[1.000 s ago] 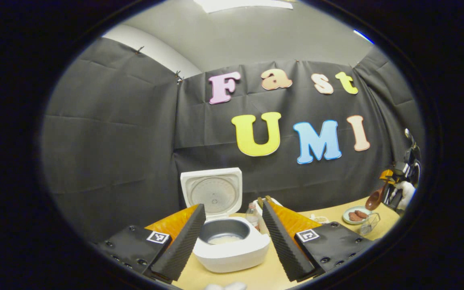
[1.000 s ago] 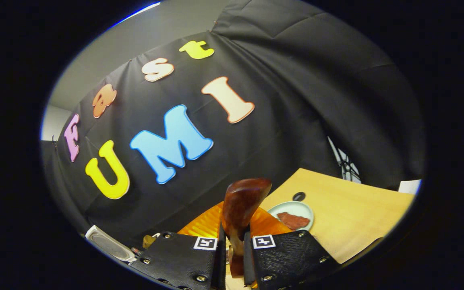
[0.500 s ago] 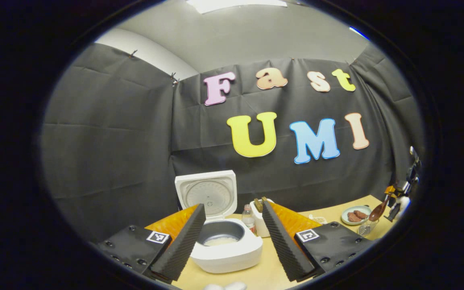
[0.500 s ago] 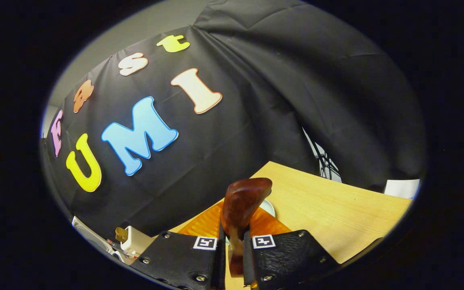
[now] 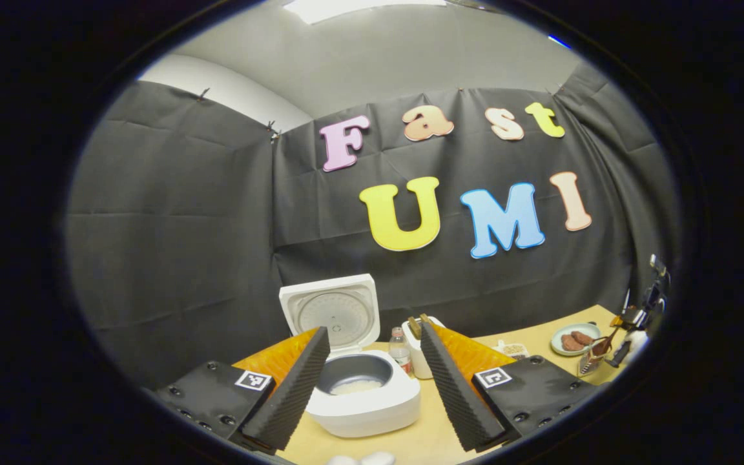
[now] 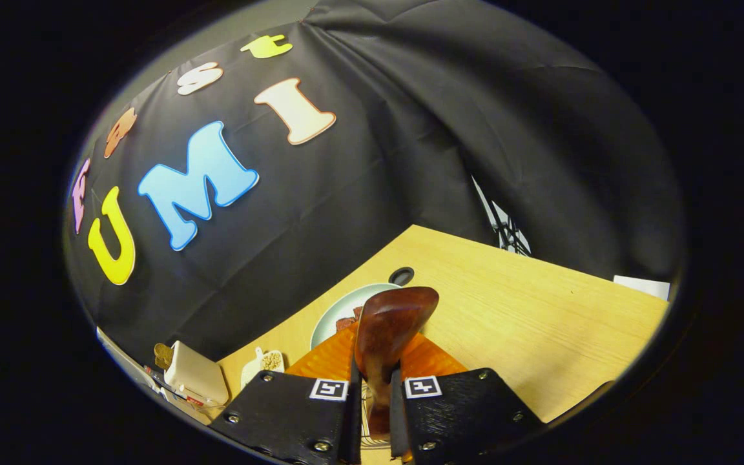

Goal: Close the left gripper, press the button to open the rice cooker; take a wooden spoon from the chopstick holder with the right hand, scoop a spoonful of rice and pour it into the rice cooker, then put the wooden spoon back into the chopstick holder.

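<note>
One rice cooker (image 5: 362, 397), one wooden spoon (image 6: 386, 336), one plate (image 6: 346, 312).

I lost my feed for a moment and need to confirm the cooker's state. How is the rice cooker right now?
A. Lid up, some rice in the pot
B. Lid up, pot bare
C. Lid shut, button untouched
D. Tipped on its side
A: in the left gripper view the rice cooker stands upright with its lid raised, and a white patch of rice lies in the pot.
</note>
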The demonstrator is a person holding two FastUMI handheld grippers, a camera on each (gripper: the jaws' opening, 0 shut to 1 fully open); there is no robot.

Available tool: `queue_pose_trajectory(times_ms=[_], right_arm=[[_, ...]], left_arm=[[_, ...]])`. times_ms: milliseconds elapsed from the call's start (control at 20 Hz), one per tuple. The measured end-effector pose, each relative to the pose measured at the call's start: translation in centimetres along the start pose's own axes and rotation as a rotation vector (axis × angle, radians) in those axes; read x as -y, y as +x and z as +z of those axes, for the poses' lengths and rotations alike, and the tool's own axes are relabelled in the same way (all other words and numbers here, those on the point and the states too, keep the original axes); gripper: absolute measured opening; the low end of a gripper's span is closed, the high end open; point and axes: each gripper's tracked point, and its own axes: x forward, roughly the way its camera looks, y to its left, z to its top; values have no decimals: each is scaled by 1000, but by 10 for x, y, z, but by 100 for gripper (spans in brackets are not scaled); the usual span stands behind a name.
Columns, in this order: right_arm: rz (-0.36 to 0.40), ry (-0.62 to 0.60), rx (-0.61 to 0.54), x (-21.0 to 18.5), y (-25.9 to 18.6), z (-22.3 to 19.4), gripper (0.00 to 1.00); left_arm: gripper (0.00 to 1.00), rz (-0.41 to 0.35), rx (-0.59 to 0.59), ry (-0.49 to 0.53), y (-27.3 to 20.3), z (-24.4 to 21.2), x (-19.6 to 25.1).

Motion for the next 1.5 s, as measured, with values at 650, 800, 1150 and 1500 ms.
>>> queue_pose_trajectory(times_ms=[650, 800, 1150, 1500], right_arm=[[-83, -209, 96, 7, -63, 45, 99], [5, -387, 185, -39, -114, 80, 99], [298, -575, 257, -178, -258, 82, 98], [468, -647, 195, -238, -341, 25, 98]], left_arm=[[99, -10, 16, -4, 0, 6, -3], [99, -21, 22, -18, 1, 6, -5], [99, -27, 10, -80, 26, 5, -16], [99, 9, -21, -161, 85, 10, -48]])
